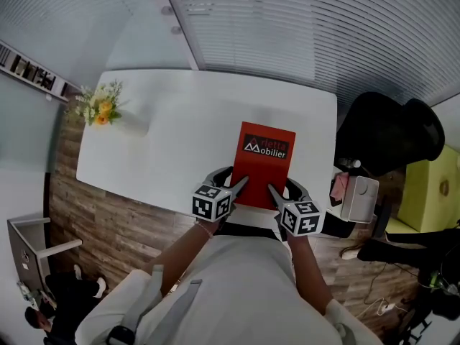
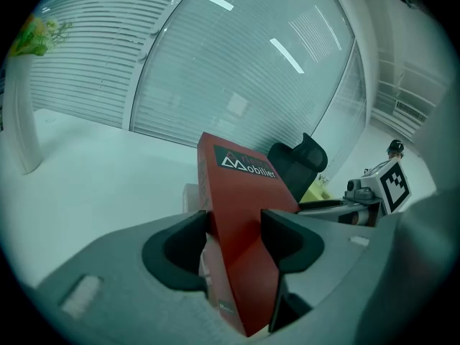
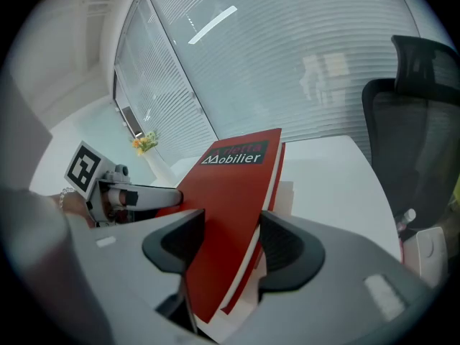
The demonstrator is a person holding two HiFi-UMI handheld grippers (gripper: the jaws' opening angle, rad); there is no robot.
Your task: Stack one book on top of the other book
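Red book: 1 is seen in full, a flat rectangular volume with a smooth matte cover and white lettering on a dark band. 1 pale, block-like thing is glimpsed just beneath it (whether it is the second book cannot be told). 2 grippers are counted, along with 1 white table, 1 bunch of flowers and 1 black mesh chair.

The book is held at the table's near edge, toward 5 o'clock from its middle. Its near-left edge is clamped between the dark, rounded fingers of the left gripper. Its near-right edge is clamped by the right gripper. The flowers stand at 10 o'clock, the chair at 3 o'clock.
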